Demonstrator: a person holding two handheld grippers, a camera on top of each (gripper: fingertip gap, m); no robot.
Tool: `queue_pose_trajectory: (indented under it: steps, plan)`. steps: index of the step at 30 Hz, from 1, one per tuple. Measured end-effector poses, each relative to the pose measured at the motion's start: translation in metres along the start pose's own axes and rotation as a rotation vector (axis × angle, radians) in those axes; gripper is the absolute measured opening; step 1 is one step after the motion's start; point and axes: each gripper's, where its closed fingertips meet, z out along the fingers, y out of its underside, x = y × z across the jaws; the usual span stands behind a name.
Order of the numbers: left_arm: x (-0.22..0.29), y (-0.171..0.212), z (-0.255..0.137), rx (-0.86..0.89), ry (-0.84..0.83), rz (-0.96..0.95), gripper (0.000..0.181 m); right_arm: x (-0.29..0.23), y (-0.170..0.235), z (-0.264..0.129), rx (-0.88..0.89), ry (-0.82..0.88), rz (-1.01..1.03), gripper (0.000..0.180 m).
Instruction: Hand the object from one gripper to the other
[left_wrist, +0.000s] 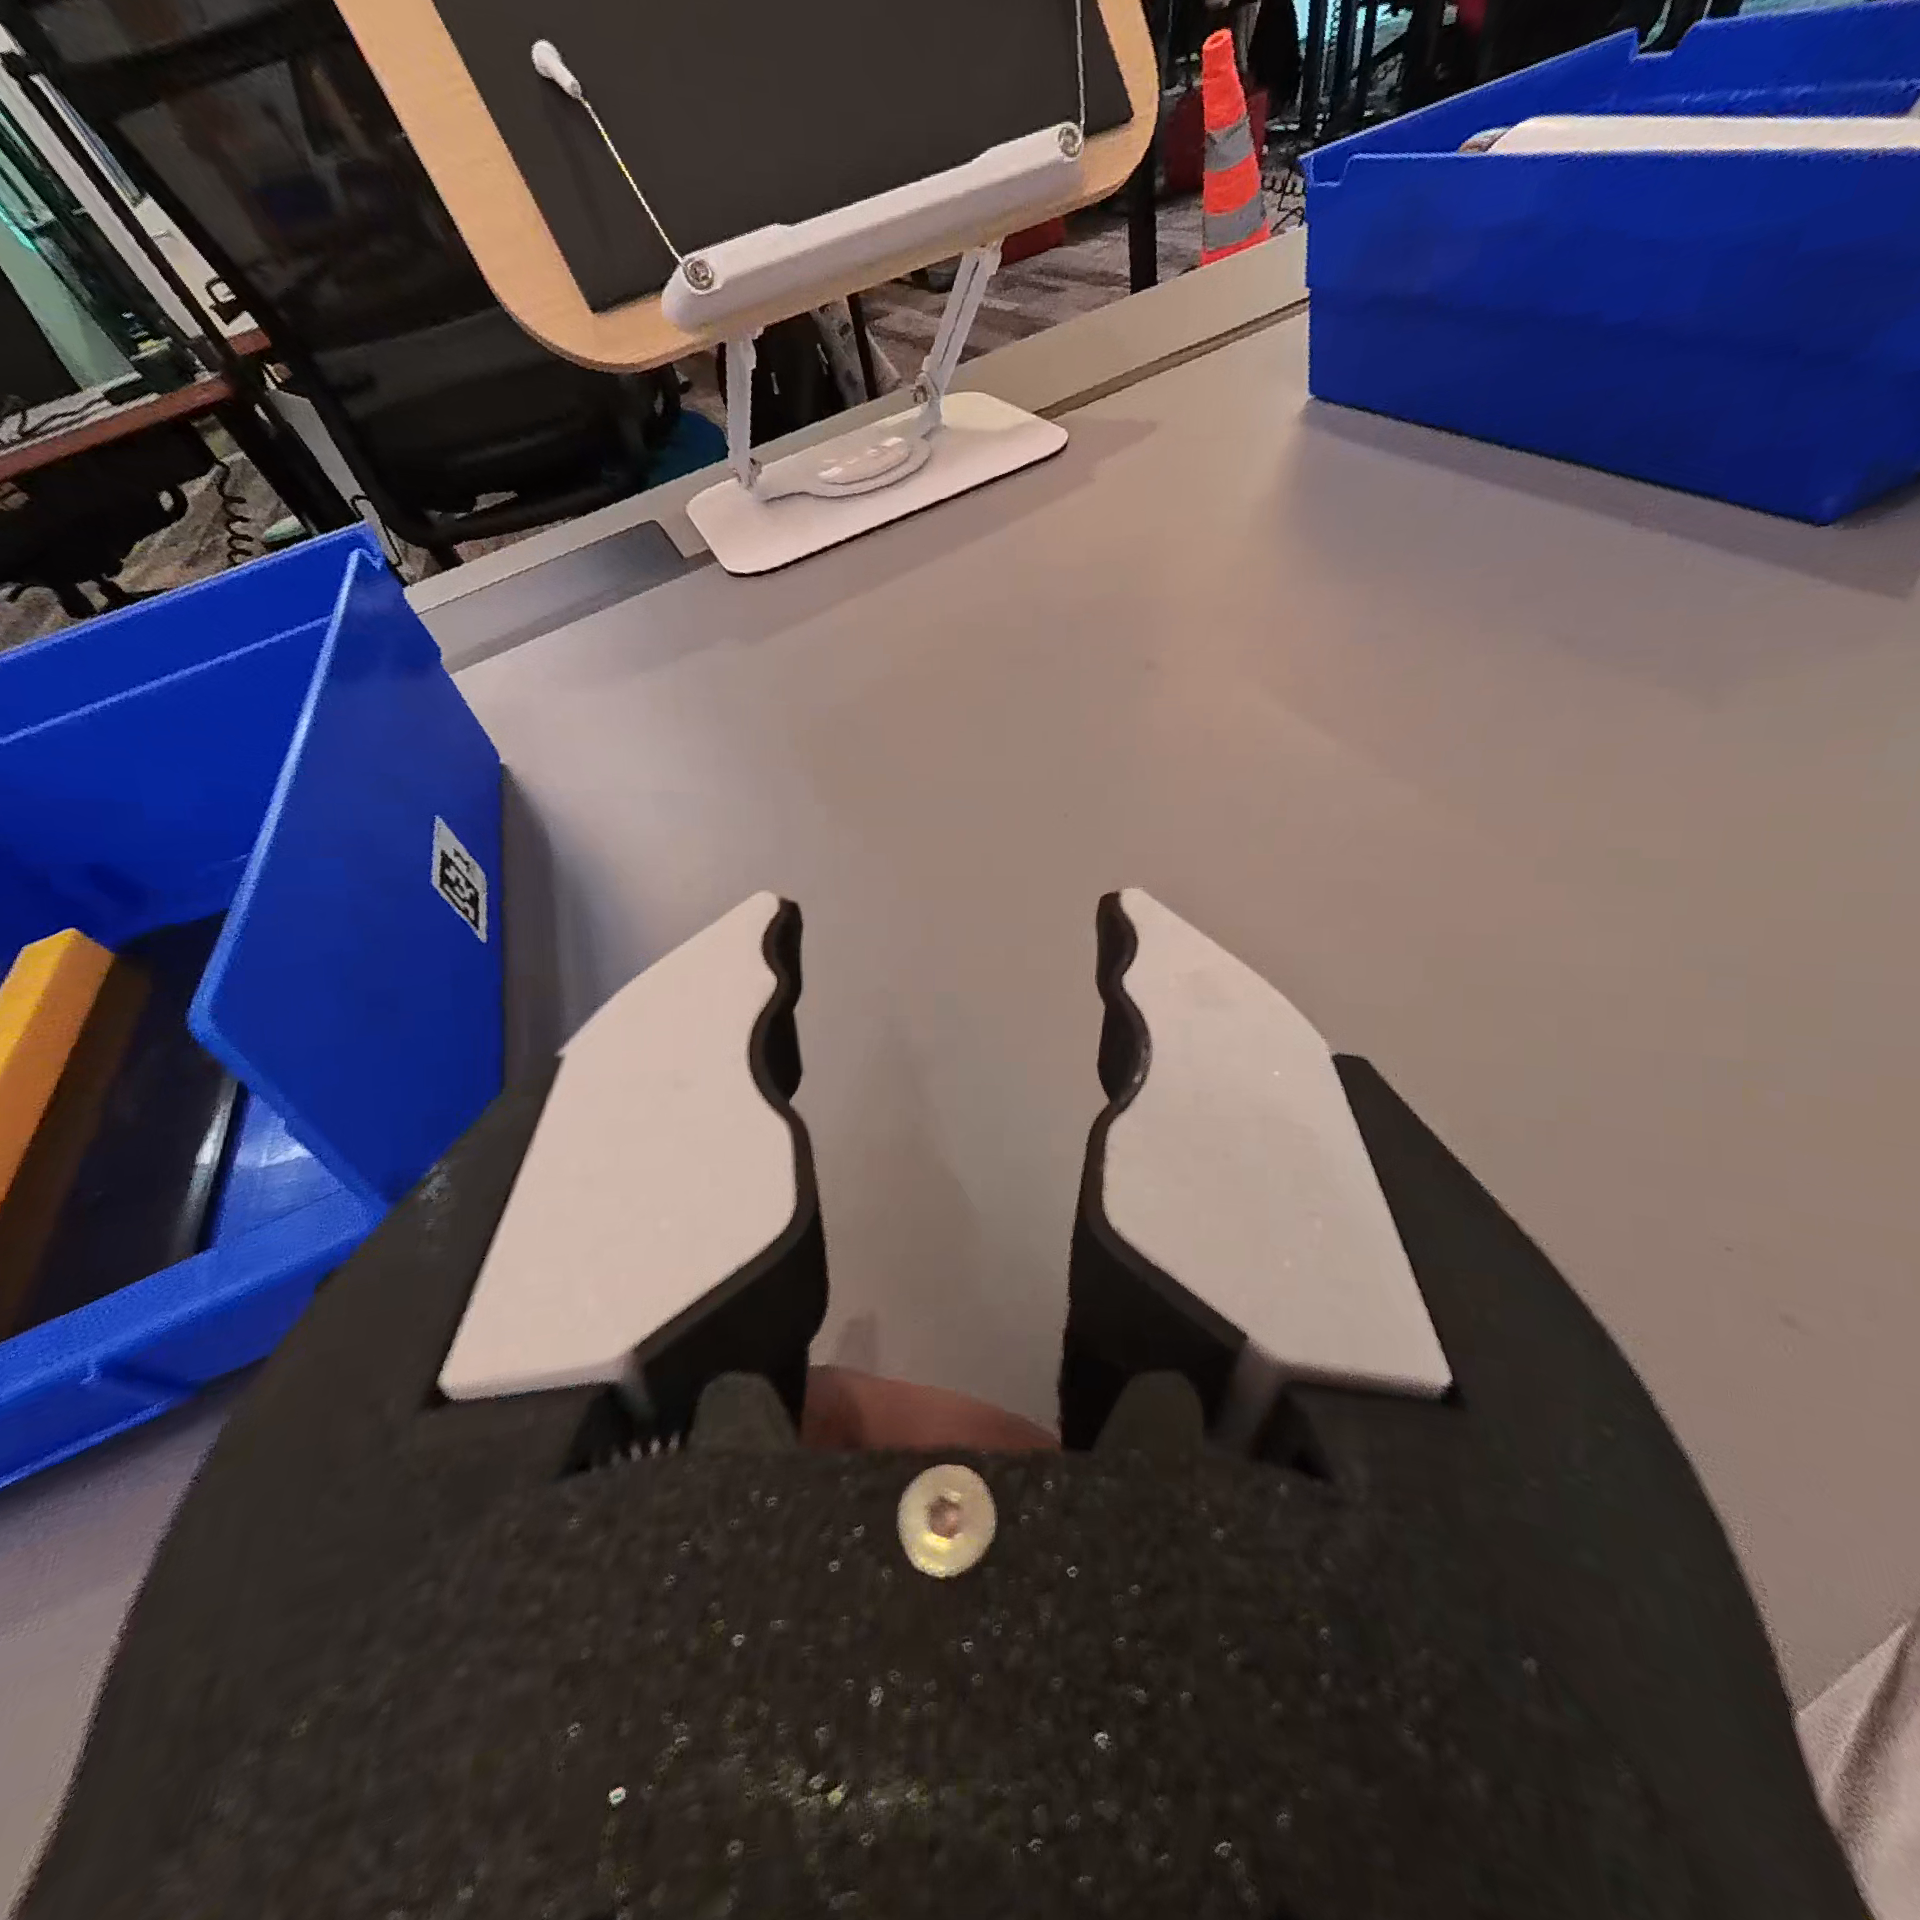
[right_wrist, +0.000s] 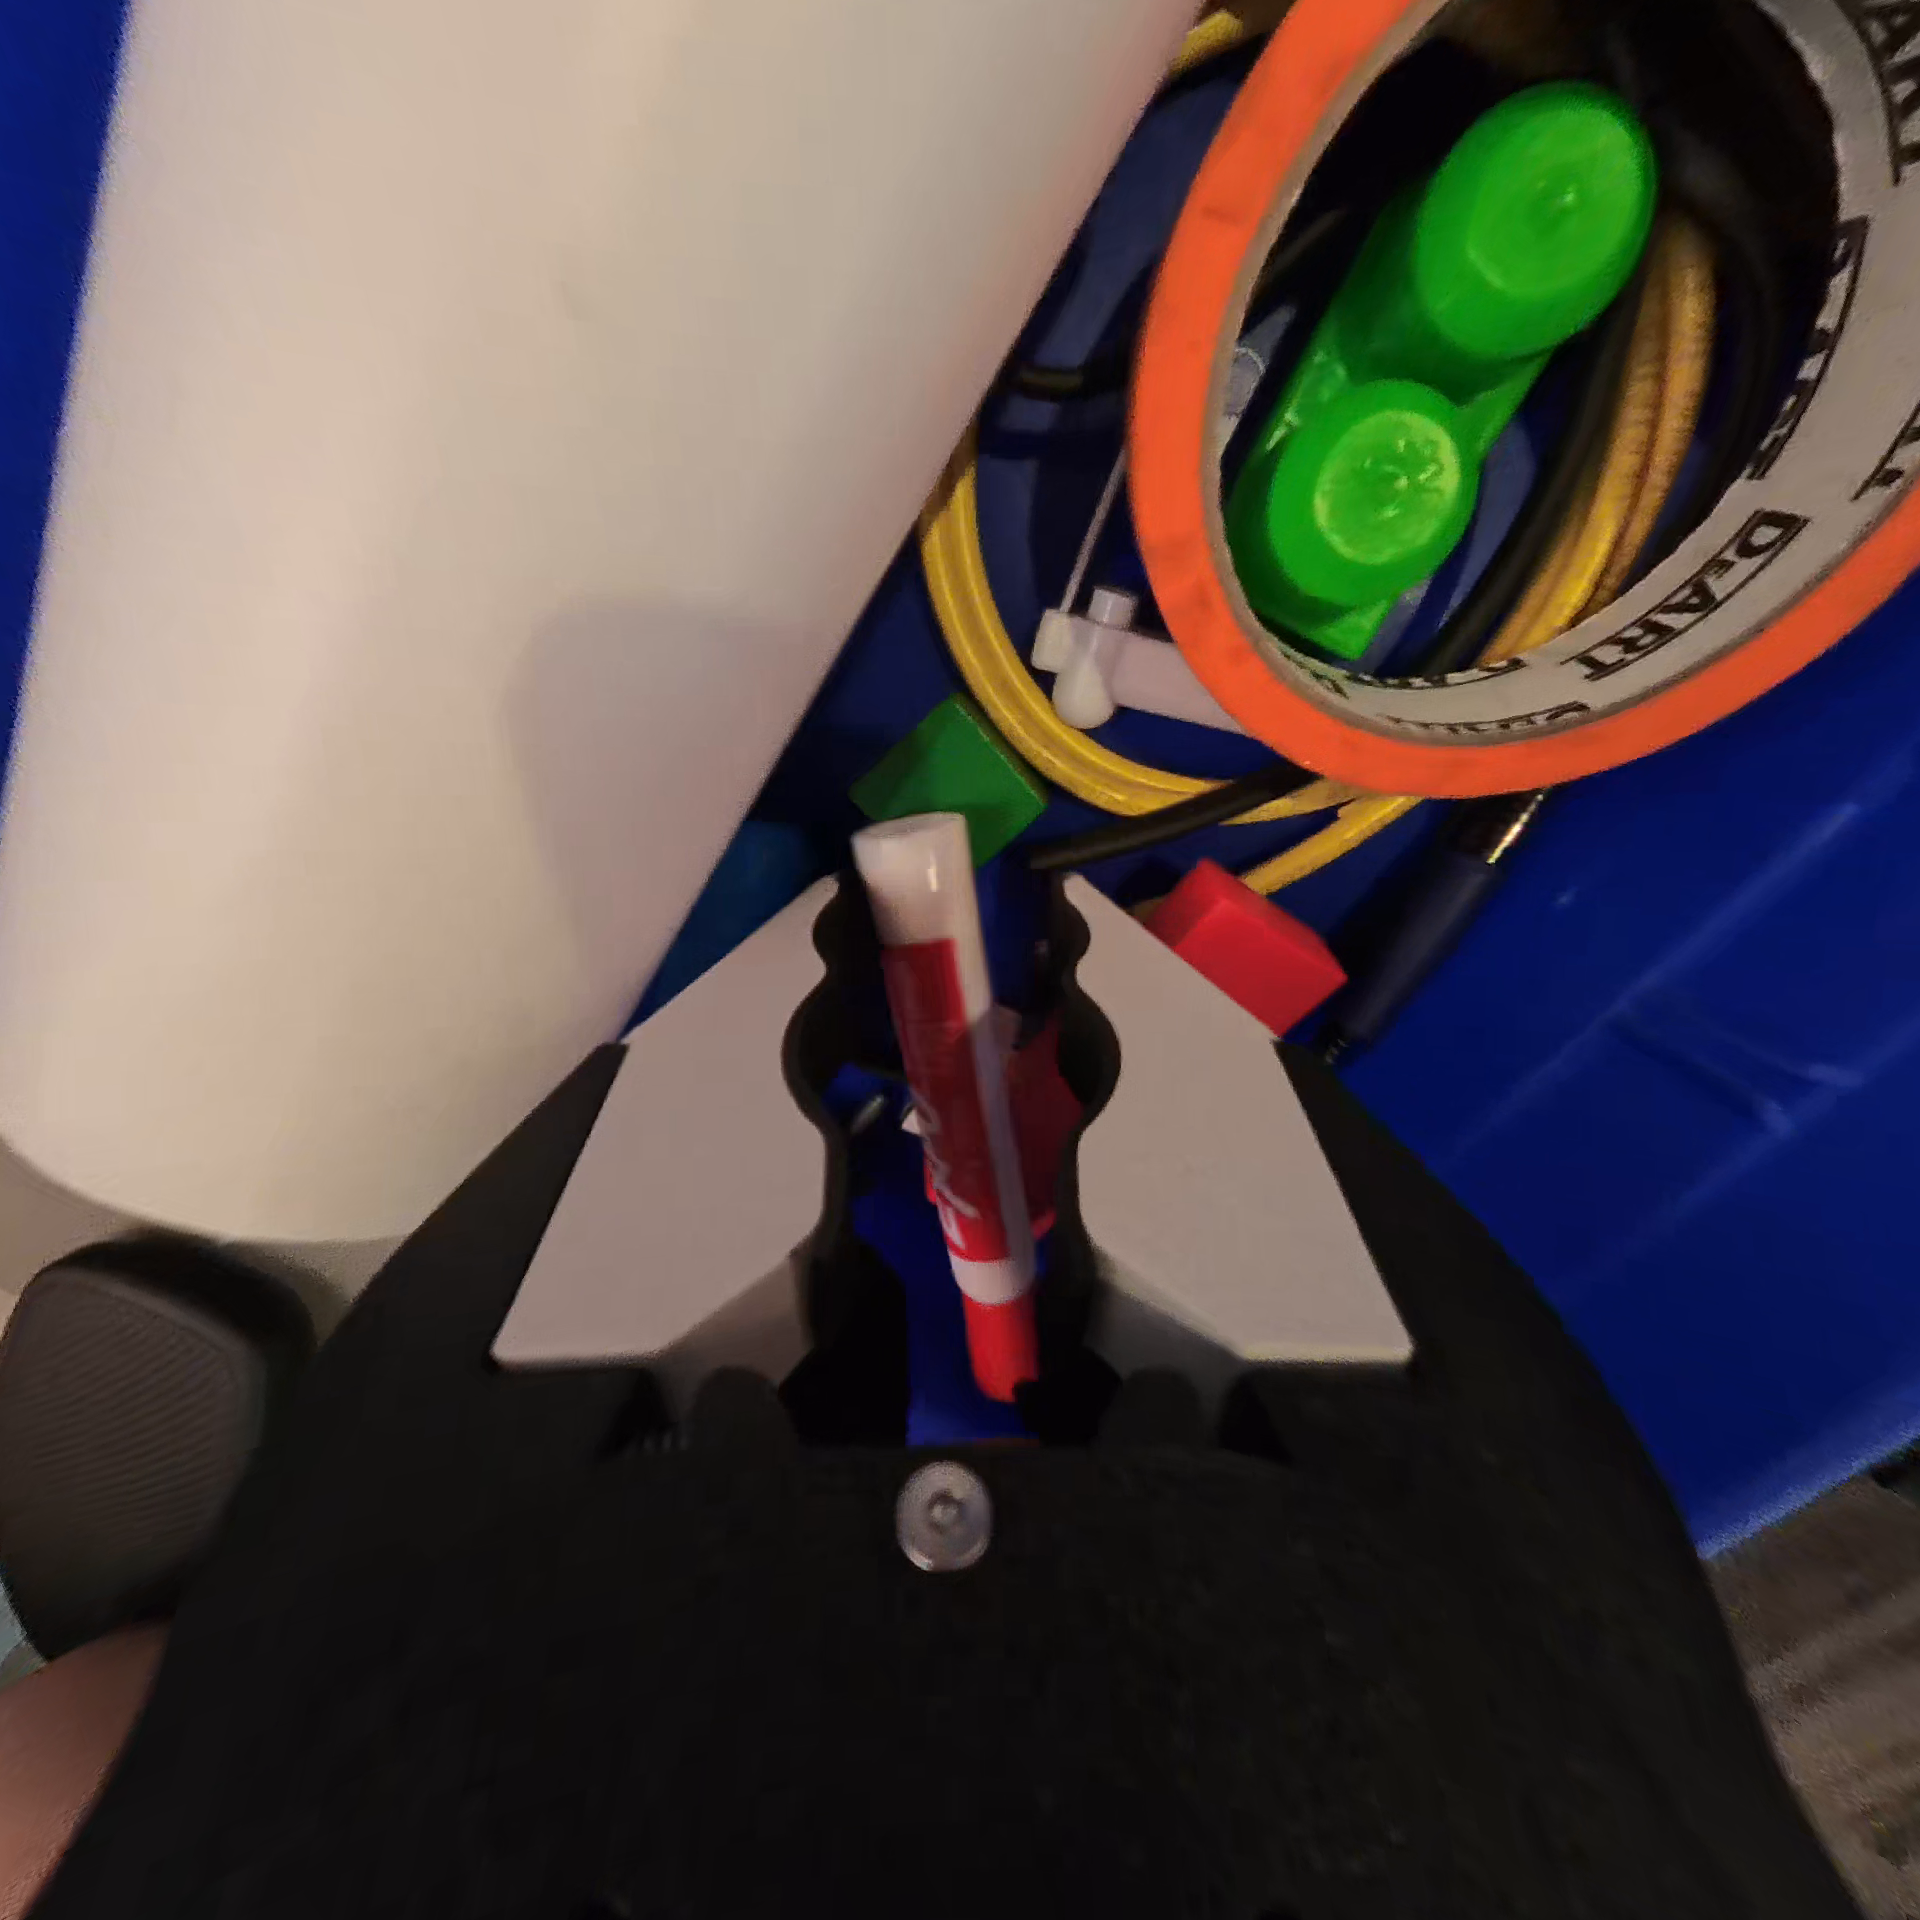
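In the right wrist view, a red and white marker (right_wrist: 951, 1081) lies lengthwise between the fingers of my right gripper (right_wrist: 951, 894), which is down inside a blue bin (right_wrist: 1662, 1039). The jaws stand a little apart on either side of the marker. Blue shows between the marker and the left pad; a small red part sits against the right pad. My left gripper (left_wrist: 948, 914) is open and empty, hovering over the grey table (left_wrist: 1351, 831). Neither gripper shows in the other's view.
The right bin also holds a large white cylinder (right_wrist: 468, 520), an orange tape roll (right_wrist: 1195, 436), a green plastic piece (right_wrist: 1455, 343), yellow cable (right_wrist: 997, 665), and green (right_wrist: 951, 774) and red (right_wrist: 1247, 956) blocks. Blue bins (left_wrist: 343, 883) (left_wrist: 1610, 312) flank the table; a tablet stand (left_wrist: 883, 478) is at its far edge. About 50 centimetres separates my left fingertips from my right.
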Motion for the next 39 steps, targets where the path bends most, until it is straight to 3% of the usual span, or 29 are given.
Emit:
queue_pose_trajectory:
  steps: [4,8,9,11,14,16,20,22,25,29,34,39]
  plan:
    - [-0.001,-0.001,-0.001,0.002,0.003,-0.017,0.054,-0.007,-0.016,-0.056,0.139,0.071,-0.019,0.048]
    - [0.004,0.0,-0.001,0.002,0.028,-0.033,0.055,-0.049,-0.073,-0.158,0.576,0.272,-0.162,0.052]
    - [0.006,-0.002,0.0,0.01,0.037,-0.052,0.055,-0.074,-0.088,-0.176,0.71,0.255,-0.196,0.051]
    - [0.016,-0.002,-0.001,0.004,0.09,-0.098,0.058,-0.145,-0.113,-0.188,0.932,0.057,-0.268,0.051]
    - [0.037,0.002,-0.003,-0.033,0.223,-0.153,0.065,-0.257,-0.117,-0.153,1.039,-0.457,-0.271,0.052]
    - [0.055,0.001,-0.007,-0.058,0.334,-0.185,0.071,-0.297,-0.1,-0.101,0.971,-0.626,-0.255,0.055]
    - [0.08,-0.02,-0.029,-0.082,0.552,-0.222,0.074,-0.317,-0.08,-0.038,0.892,-0.754,-0.128,0.055]
    - [0.067,-0.044,-0.044,-0.041,0.58,-0.194,0.075,-0.315,-0.076,-0.023,0.862,-0.701,-0.167,0.055]
    - [0.003,-0.084,-0.063,0.07,0.486,-0.184,0.069,-0.312,-0.08,-0.026,0.904,-0.687,-0.176,0.054]
    - [-0.129,-0.106,-0.07,0.153,0.266,-0.273,0.056,-0.304,-0.082,-0.022,0.907,-0.686,-0.133,0.055]
    - [-0.247,-0.054,0.006,-0.156,0.035,-0.24,0.07,-0.294,-0.087,-0.019,0.914,-0.692,-0.075,0.055]
    - [-0.259,0.002,0.116,-0.429,0.118,-0.209,0.075,-0.291,-0.092,-0.021,0.926,-0.752,-0.014,0.054]
